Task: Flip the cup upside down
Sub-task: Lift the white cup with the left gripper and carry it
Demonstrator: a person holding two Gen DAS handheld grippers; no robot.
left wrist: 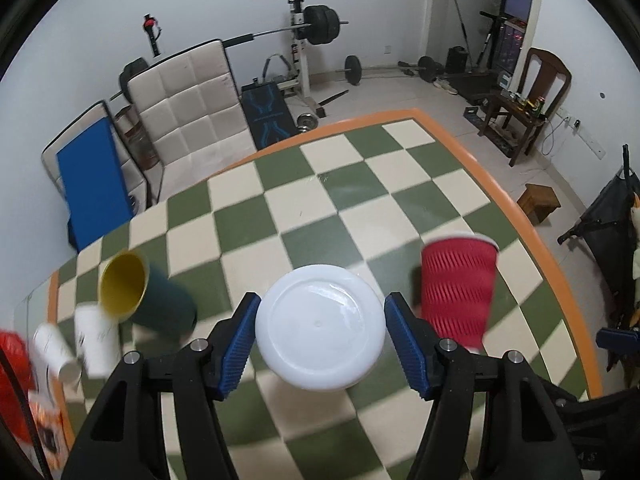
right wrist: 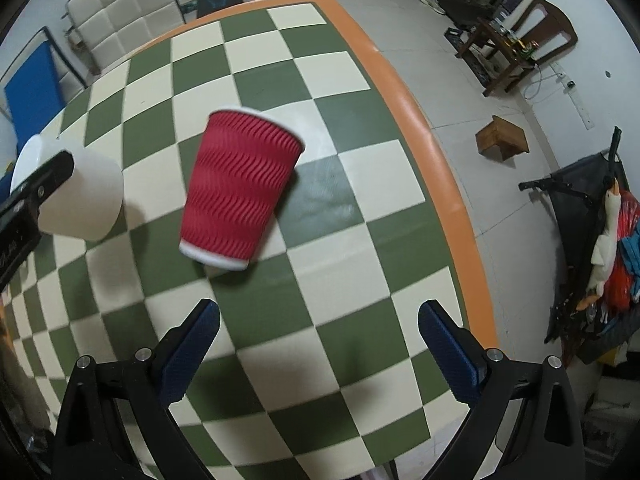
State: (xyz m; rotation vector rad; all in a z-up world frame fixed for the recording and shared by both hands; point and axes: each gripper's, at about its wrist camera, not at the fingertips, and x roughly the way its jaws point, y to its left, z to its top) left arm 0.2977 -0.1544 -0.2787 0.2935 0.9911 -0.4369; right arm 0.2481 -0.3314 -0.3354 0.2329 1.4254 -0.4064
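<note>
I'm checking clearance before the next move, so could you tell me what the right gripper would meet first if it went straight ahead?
Probably the red cup. It stands upright on the table, ahead of the open right gripper and slightly left of its centre line, so depth and a clean hit are uncertain.

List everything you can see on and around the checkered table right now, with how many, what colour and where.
white cup: 1, white, between the left gripper's fingers, flat end toward the camera
red ribbed cup: 1, red with white rim, standing on the table, ahead of the right gripper
dark green cup: 1, green outside, yellow inside, at the table's left side, mouth tipped toward the camera
small white cups: 2, white, blurred, at the table's left edge
table: 1, green and cream checks, orange border
wooden stool: 1, brown, on the floor right of the table
left gripper: 1, black with blue pads, around the white cup
right gripper: 1, black with blue pads, open, empty
</note>
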